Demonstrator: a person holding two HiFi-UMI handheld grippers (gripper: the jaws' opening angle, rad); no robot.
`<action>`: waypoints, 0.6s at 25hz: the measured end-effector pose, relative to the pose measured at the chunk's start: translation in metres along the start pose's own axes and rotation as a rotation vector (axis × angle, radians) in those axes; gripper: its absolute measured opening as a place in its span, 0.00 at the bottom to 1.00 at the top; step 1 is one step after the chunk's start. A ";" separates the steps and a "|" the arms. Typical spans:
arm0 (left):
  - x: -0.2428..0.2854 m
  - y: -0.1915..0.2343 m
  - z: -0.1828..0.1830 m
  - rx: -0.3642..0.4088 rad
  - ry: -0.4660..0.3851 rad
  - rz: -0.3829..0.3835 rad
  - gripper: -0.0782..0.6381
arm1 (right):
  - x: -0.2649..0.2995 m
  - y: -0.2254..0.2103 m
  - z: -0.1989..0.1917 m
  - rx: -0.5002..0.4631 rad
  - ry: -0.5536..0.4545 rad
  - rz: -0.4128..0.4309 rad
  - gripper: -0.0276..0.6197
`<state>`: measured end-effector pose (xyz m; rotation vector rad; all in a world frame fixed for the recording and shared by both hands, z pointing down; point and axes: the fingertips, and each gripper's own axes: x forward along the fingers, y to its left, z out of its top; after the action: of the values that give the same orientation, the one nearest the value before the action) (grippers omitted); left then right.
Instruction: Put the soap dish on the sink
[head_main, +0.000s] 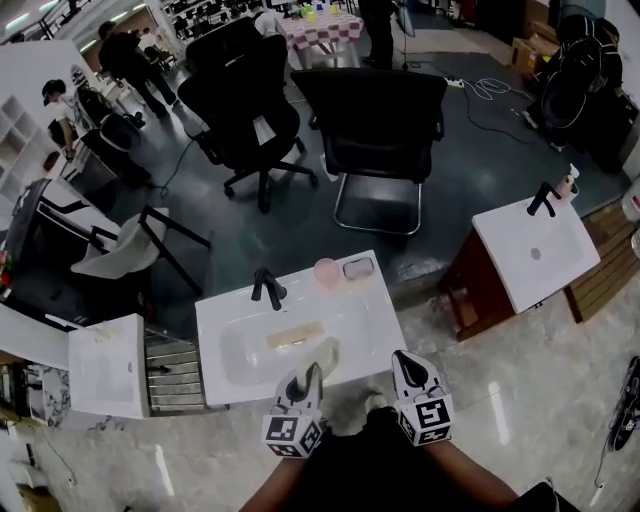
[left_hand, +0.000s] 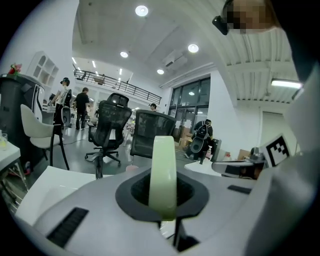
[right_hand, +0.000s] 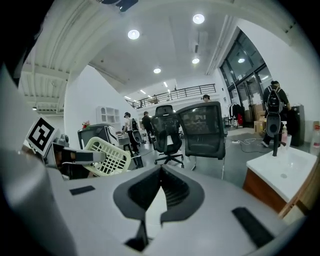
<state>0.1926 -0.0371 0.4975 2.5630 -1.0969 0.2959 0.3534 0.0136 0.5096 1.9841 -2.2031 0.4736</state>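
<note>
At the glossy white rectangular sink (head_main: 385, 300), my left gripper (head_main: 306, 380) tilts slightly downward and pinches a pale-green slotted plastic soap dish (left_hand: 163, 170) edge-on between its dark pads, above the sink's near rim. Beside it, my right gripper (right_hand: 160, 172) is level with it, jaws pressed together on nothing.

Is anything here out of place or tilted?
The soap dish stands on edge in the left gripper, not flat. A pale bar-like thing lies in the sink basin; I cannot tell what it is.
</note>
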 end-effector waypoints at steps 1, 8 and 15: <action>0.002 0.002 -0.001 -0.009 0.004 0.012 0.14 | 0.003 -0.002 0.001 -0.005 -0.002 0.013 0.04; -0.002 0.029 -0.002 -0.066 0.009 0.121 0.14 | 0.028 -0.022 0.003 0.006 -0.012 0.048 0.04; -0.004 0.057 0.004 -0.074 -0.012 0.211 0.14 | 0.059 -0.019 0.006 -0.006 0.001 0.105 0.04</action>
<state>0.1486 -0.0725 0.5054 2.3909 -1.3602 0.2855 0.3654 -0.0457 0.5247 1.8714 -2.3146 0.4794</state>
